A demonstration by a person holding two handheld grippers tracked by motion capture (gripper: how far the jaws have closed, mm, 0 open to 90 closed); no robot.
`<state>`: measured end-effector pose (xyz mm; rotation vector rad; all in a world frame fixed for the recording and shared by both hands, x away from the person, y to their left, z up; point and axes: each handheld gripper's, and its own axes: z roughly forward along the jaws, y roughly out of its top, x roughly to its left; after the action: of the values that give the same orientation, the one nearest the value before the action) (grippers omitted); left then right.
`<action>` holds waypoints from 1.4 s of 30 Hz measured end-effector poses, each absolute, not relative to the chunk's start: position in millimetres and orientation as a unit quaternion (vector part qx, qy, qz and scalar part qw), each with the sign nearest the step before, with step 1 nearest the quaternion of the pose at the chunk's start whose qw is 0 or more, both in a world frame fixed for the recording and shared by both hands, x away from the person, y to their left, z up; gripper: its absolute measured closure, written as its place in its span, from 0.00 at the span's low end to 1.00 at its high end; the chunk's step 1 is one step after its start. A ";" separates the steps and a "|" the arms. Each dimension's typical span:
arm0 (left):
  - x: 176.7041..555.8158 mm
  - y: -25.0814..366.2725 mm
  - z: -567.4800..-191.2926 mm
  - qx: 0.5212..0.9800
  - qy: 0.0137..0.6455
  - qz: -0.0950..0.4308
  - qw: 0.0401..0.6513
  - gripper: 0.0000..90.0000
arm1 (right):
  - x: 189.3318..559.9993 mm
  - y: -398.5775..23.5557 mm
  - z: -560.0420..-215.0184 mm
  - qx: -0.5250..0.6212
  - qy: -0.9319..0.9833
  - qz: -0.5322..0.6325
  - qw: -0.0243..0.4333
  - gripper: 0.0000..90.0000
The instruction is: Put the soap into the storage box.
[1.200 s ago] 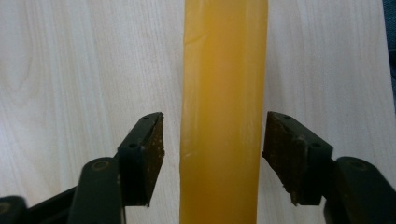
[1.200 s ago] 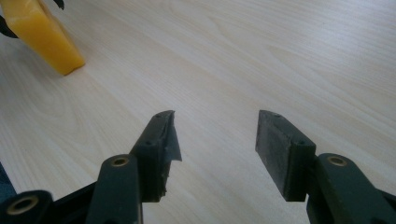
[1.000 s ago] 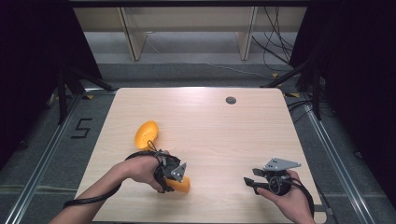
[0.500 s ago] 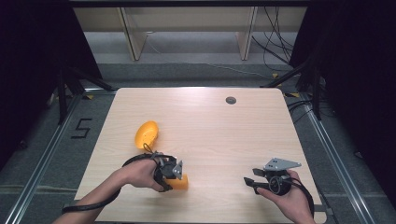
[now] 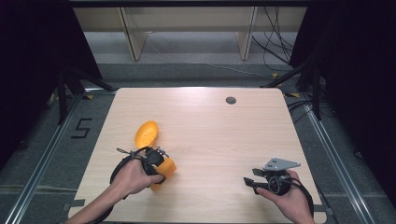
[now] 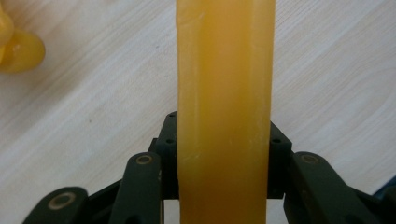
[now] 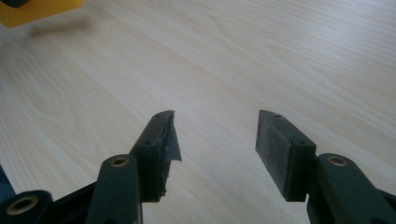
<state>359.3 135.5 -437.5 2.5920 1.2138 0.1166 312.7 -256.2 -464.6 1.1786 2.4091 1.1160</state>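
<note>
The left gripper, jaws clamped on an orange block, has drawn it nearer the person, away from the orange bowl, while the right gripper rests with jaws apart.

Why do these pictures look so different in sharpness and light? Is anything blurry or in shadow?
High view: the table is evenly lit while its surroundings fall into darkness. Left gripper view: the yellow piece clamped between the jaws sits very close, soft-edged and glowing, though the wood grain behind stays fairly crisp. Right gripper view: the right gripper with its open jaws looks sharp; an orange object casts a soft shadow at top left.
</note>
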 end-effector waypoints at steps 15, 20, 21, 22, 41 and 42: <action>361.1 146.3 -428.8 0.852 0.503 0.025 0.141 0.67 | 312.1 -256.7 -463.6 0.403 0.822 0.385 0.119 0.53; 366.3 153.4 -427.0 0.857 0.496 0.028 0.138 0.67 | 312.0 -257.0 -463.7 0.403 0.822 0.385 0.120 0.53; 366.6 154.2 -426.9 0.855 0.499 0.020 0.139 0.67 | 312.0 -257.0 -463.7 0.403 0.822 0.385 0.120 0.53; 366.6 154.5 -426.8 0.851 0.505 0.018 0.142 0.67 | 312.0 -257.0 -463.7 0.403 0.822 0.385 0.120 0.53; 376.6 171.7 -414.4 0.817 0.558 0.024 0.144 0.67 | 310.9 -256.0 -463.4 0.410 0.818 0.387 0.114 0.53; 377.3 172.3 -414.0 0.814 0.561 0.025 0.144 0.67 | 310.8 -256.0 -463.4 0.410 0.818 0.388 0.114 0.53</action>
<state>377.3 172.3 -414.0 2.3474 1.6179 0.0722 310.8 -256.0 -463.4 1.2021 2.3983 1.1370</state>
